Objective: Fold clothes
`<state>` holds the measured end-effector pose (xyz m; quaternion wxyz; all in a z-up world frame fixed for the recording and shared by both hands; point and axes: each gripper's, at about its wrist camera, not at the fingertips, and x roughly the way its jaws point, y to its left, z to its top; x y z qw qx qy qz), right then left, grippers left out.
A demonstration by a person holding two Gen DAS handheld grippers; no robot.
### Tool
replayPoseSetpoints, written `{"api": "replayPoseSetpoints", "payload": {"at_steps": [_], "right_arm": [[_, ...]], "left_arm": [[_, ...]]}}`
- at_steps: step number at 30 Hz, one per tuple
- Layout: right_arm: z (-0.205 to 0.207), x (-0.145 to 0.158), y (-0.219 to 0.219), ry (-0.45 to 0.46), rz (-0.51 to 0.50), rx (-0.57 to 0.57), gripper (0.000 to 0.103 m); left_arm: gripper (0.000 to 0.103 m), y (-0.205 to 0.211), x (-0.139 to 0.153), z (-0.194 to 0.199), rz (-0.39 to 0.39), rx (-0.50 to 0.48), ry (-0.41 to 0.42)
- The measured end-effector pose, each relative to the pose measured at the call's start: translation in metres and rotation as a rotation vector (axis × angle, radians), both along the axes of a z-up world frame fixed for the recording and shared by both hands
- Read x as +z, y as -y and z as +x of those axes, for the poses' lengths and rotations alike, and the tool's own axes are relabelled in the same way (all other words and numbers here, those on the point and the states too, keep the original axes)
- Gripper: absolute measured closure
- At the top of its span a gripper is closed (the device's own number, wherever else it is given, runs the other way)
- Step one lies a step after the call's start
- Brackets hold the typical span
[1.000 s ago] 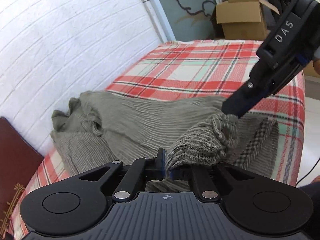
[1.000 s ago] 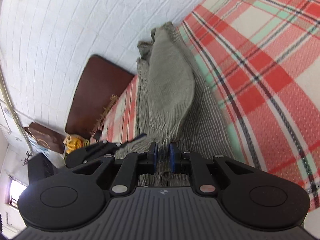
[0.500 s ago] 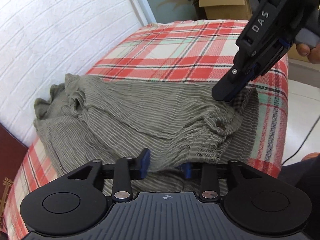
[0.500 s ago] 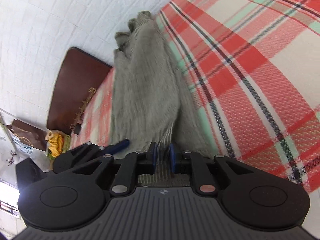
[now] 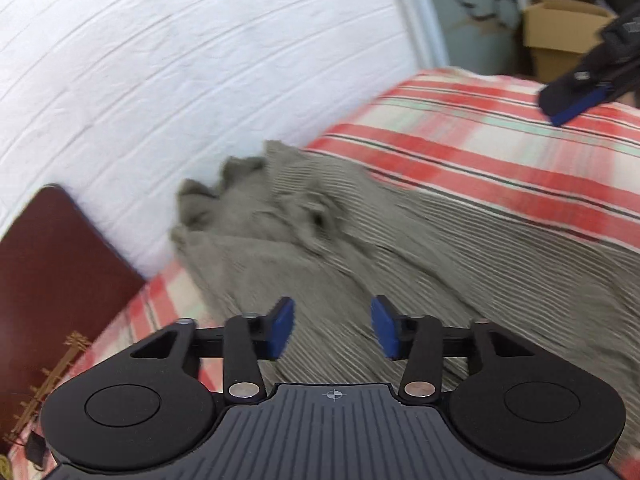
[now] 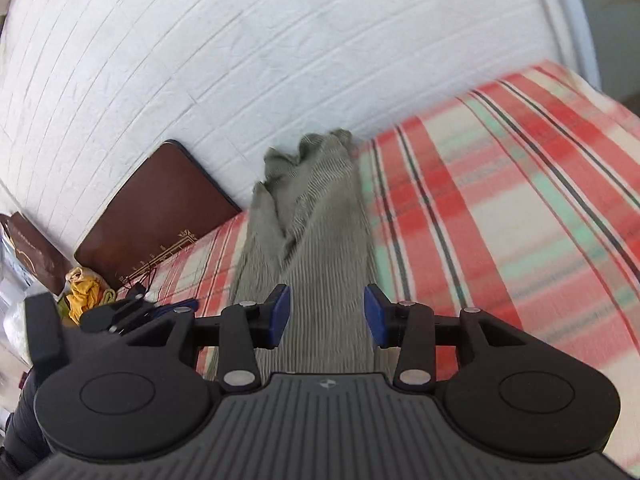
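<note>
From my left wrist camera, my left gripper [image 5: 333, 328] now stands with its blue pads spread wide and nothing between them; a second ago it was clamped on a bunched fold of the grey striped garment [image 5: 400, 248], and half a second ago it was just letting go. The garment now lies along the plaid bedspread [image 5: 500, 152], its crumpled end up against the white brick wall [image 5: 200, 60] and its smoother length running toward me under my fingers. My right gripper [image 5: 576, 98] shows at the upper right, lifted off the cloth it was pressing before and well apart from it. The picture is smeared, so I judge I am moving away.

From my right wrist camera, my right gripper [image 6: 325, 318] is also released, pads parted over the garment [image 6: 312, 216], where earlier they were nearly closed around its edge. The cloth lies as a long narrow strip beside the dark brown headboard [image 6: 160, 208]. My left gripper [image 6: 132, 310] sits low at the left.

I take this fold as laid; a crosswise fold likely remains.
</note>
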<state>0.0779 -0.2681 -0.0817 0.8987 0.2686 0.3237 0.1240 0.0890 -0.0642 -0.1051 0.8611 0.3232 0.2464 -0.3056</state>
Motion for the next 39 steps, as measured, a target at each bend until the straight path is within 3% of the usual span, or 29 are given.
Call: {"api": "replayPoseSetpoints", "payload": {"at_steps": [3, 6, 16, 20, 24, 26, 28, 30, 34, 39], "right_arm": [[0.027, 0.0, -0.007, 0.021, -0.007, 0.027, 0.057], [0.05, -0.005, -0.01, 0.01, 0.009, 0.044, 0.057], [0.103, -0.029, -0.007, -0.056, 0.06, 0.065, 0.057], [0.111, -0.038, -0.005, -0.083, 0.083, 0.056, 0.057], [0.112, -0.042, -0.004, -0.1, 0.096, 0.058, 0.057], [0.112, -0.041, -0.004, -0.1, 0.093, 0.057, 0.057], [0.112, -0.039, -0.002, -0.096, 0.089, 0.053, 0.057], [0.113, -0.037, 0.0, -0.087, 0.083, 0.049, 0.057], [0.128, -0.034, 0.004, -0.068, 0.06, 0.046, 0.055], [0.17, -0.032, 0.0, -0.041, 0.032, 0.061, 0.055]], "left_arm": [[0.067, 0.019, -0.007, 0.035, 0.012, 0.04, 0.06], [0.067, 0.037, -0.015, 0.055, 0.032, 0.013, 0.092], [0.067, 0.072, -0.059, 0.073, 0.19, -0.099, 0.189], [0.055, 0.085, -0.066, 0.071, 0.238, -0.143, 0.241], [0.049, 0.095, -0.074, 0.075, 0.257, -0.158, 0.271], [0.052, 0.096, -0.075, 0.081, 0.241, -0.119, 0.286], [0.064, 0.092, -0.07, 0.09, 0.193, -0.067, 0.274], [0.092, 0.08, -0.06, 0.099, 0.108, -0.002, 0.212], [0.095, 0.053, -0.048, 0.112, -0.066, 0.101, 0.07], [0.09, 0.04, -0.05, 0.115, -0.122, 0.123, 0.021]]}}
